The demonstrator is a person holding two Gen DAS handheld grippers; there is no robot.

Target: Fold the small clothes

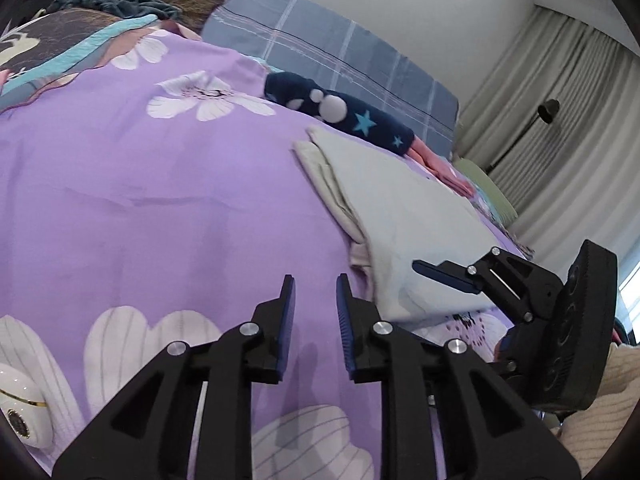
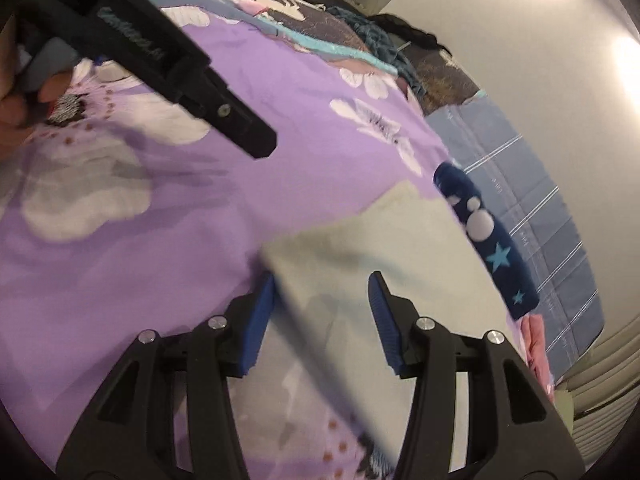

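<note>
The folded cloth [image 1: 404,216] lies on the bedspread [image 1: 160,208], at about 2 o'clock from the left gripper [image 1: 316,300]. Behind the cloth, toward 1 o'clock, a sleeved arm [image 1: 344,114] rests along its far edge. The right gripper [image 1: 444,276] sits over the cloth's near corner at 3 o'clock. A round device [image 1: 22,412] lies at 8 o'clock.

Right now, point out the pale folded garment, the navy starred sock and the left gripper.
pale folded garment [image 1: 400,216], left wrist view, on its flat top layer.
navy starred sock [image 2: 486,236], right wrist view, mid-length near the star.
left gripper [image 1: 316,320], left wrist view, between its fingertips.
</note>
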